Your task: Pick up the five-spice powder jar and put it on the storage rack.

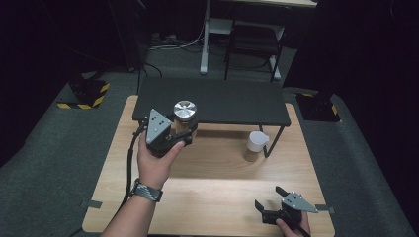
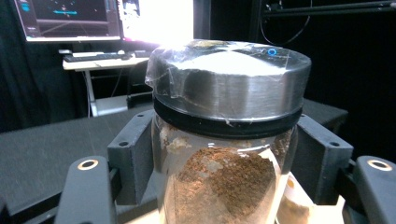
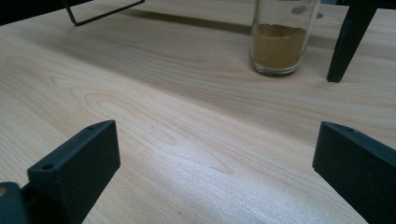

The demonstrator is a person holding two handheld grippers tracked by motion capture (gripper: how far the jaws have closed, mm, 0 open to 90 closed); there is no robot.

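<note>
1. Left hand-held gripper point(image 1: 184, 132), left of centre in the high view, is clamped around a glass jar point(image 2: 219, 186) of brown powder with a metal lid point(image 2: 229, 79).
2. Right hand-held gripper point(image 1: 269, 197), lower right, is spread wide with nothing between its jaws, above the wooden worktop point(image 1: 217, 192).
3. A second glass container point(image 1: 255, 145) of powder stands right of centre, beside the black shelf point(image 1: 212, 101) leg.

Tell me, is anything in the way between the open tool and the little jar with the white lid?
Nothing visible. The right tool sits open near the table's front edge, and bare wood lies between it and the white-lidded jar, which stands beside the black shelf's leg.
</note>
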